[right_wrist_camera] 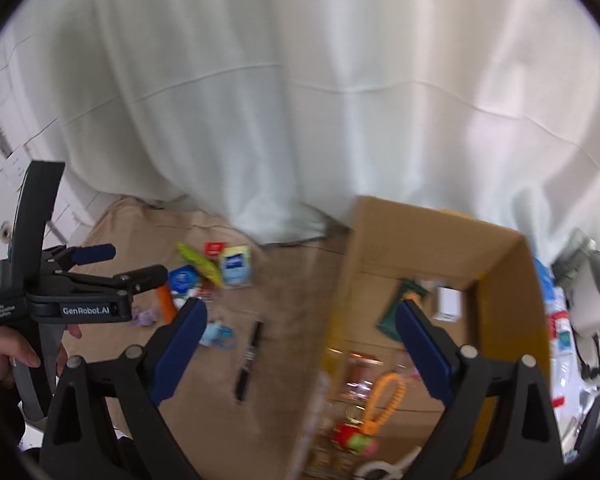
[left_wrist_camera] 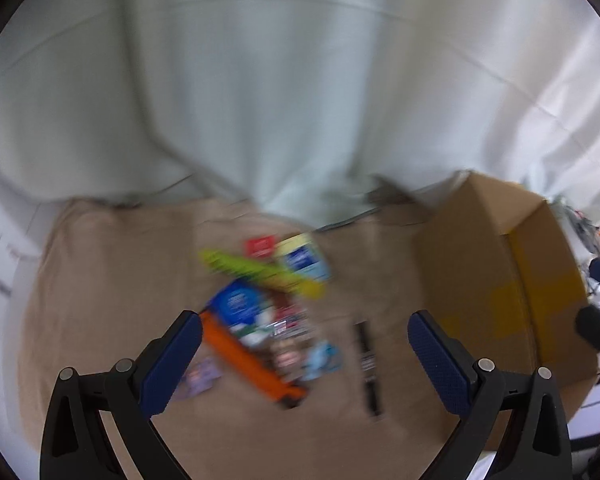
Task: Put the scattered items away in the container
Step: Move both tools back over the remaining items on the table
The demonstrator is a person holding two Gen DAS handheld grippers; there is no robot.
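From the left wrist, the left gripper (left_wrist_camera: 305,360) hung wide apart and empty over the pile (left_wrist_camera: 260,312) on the tan cloth (left_wrist_camera: 100,280). A black pen (left_wrist_camera: 367,368) lay just right of the pile, its long axis running near to far, with the box (left_wrist_camera: 500,280) farther right.

From the right wrist, the right gripper (right_wrist_camera: 300,344) gaped empty at the box's (right_wrist_camera: 440,220) left wall. Inside lay an orange strap (right_wrist_camera: 384,400), a green packet (right_wrist_camera: 400,308), a red-green toy (right_wrist_camera: 354,440). The pen (right_wrist_camera: 249,356) sat left, seemingly nearer the left gripper (right_wrist_camera: 112,264).

bright diffuse light, motion blur, fisheye vignette
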